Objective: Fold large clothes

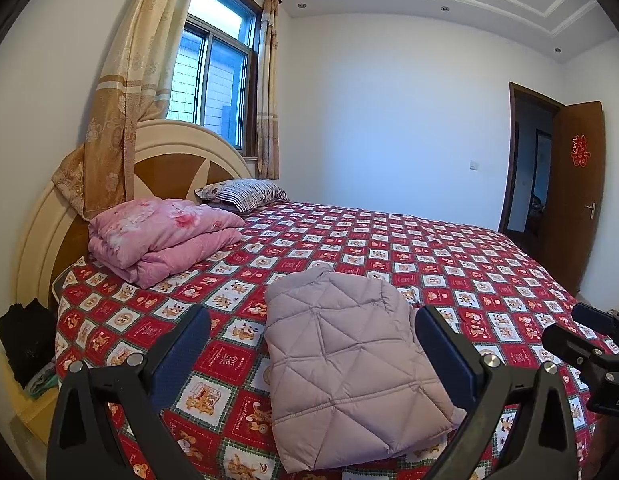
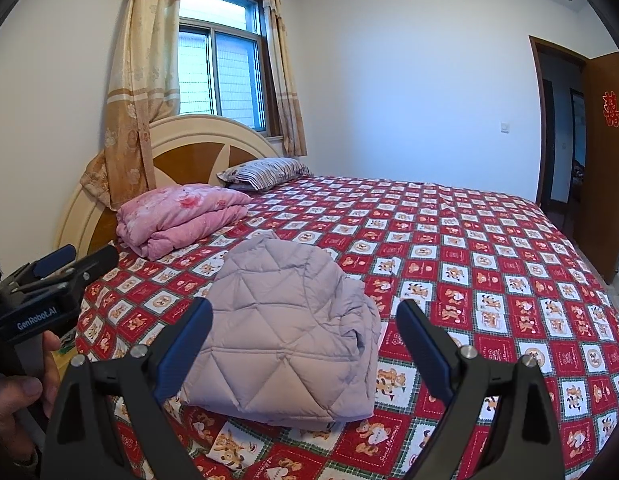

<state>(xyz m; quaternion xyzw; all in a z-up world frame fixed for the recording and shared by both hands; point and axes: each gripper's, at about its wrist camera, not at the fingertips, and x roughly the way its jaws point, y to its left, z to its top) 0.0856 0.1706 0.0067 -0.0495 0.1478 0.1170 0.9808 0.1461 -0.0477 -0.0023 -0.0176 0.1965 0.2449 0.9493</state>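
Note:
A lilac quilted puffer jacket (image 1: pixel 349 364) lies folded into a compact bundle on the red patterned bedspread (image 1: pixel 449 280), near the bed's front edge. It also shows in the right wrist view (image 2: pixel 285 332). My left gripper (image 1: pixel 313 320) is open and empty, held above and in front of the jacket, not touching it. My right gripper (image 2: pixel 305 312) is open and empty, also held back from the jacket. The right gripper shows at the right edge of the left wrist view (image 1: pixel 581 332); the left gripper shows at the left edge of the right wrist view (image 2: pixel 65 268).
A folded pink quilt (image 1: pixel 165 236) and a striped pillow (image 1: pixel 241 194) lie by the headboard (image 1: pixel 169 152). A low wooden stand with dark clothes (image 1: pixel 27 344) is left of the bed. An open brown door (image 1: pixel 573 192) is at the right.

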